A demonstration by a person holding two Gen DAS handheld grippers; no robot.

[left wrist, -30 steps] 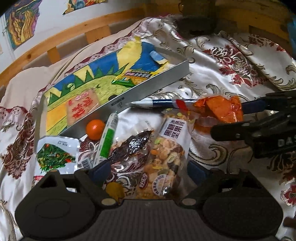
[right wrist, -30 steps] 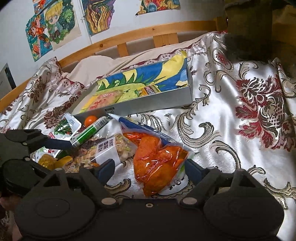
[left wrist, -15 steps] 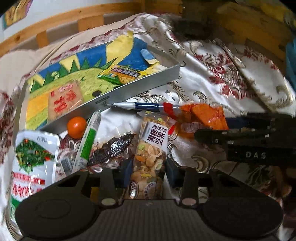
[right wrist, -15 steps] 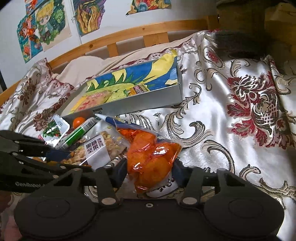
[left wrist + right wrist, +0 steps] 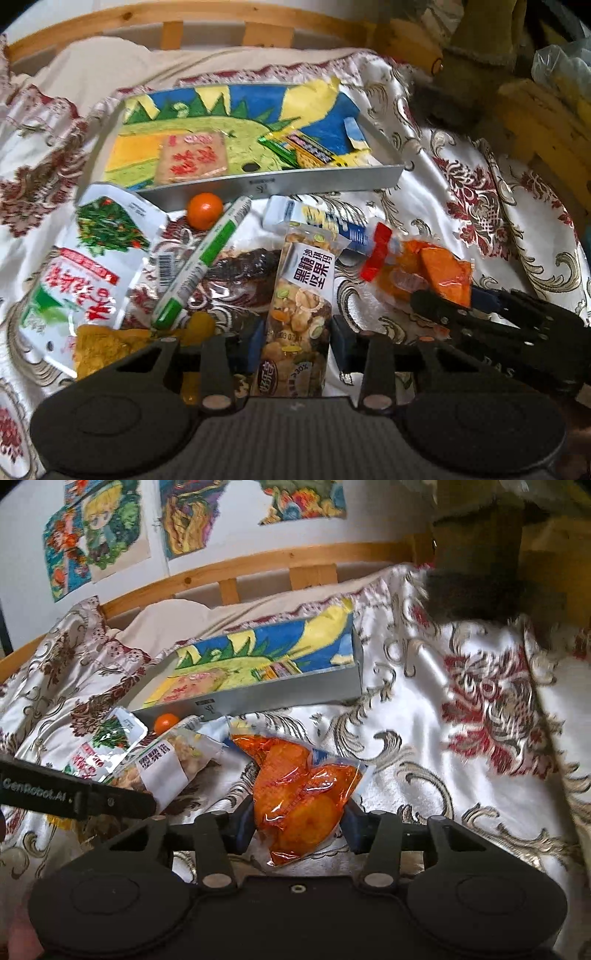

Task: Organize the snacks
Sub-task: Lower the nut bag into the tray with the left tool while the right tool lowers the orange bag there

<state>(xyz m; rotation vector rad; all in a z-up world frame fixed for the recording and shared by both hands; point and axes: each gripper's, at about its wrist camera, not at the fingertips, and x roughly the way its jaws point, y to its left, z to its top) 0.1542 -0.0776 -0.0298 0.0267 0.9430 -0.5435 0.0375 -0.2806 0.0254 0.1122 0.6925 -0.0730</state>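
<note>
- Left wrist view: the left tongs [image 5: 297,341] are seen closed on the lower end of a clear nut-mix packet [image 5: 301,306] with a white label; their jaws have just been closing, with the packet between the blue pads.
- The packet lies lengthwise on the patterned satin bedspread [image 5: 461,206], at the near edge of a loose heap of snacks.
- Beside it are seen a green-and-white stick [image 5: 203,266], a small orange fruit [image 5: 204,210], a white pouch with a green-leaf picture [image 5: 92,266] and a dark dried snack in clear wrap [image 5: 243,277].
- Behind the heap a shallow grey box [image 5: 273,182] is set, lined with a bright drawing and already holding a pink-labelled packet [image 5: 192,158].
- Right wrist view: the right tongs [image 5: 297,827] are seen closed about the lower part of an orange snack bag [image 5: 299,794], glossy and clear, full of orange pieces; the jaws have just been closing on it.
- The bag rests on the bedspread, in front of the box and well short of it.
- The step in hand is judged to be the pick-up, both packets being gripped but not yet lifted clear.
- Next, each packet is likely to be raised and carried over the box's near wall, then released inside without crushing.
</note>
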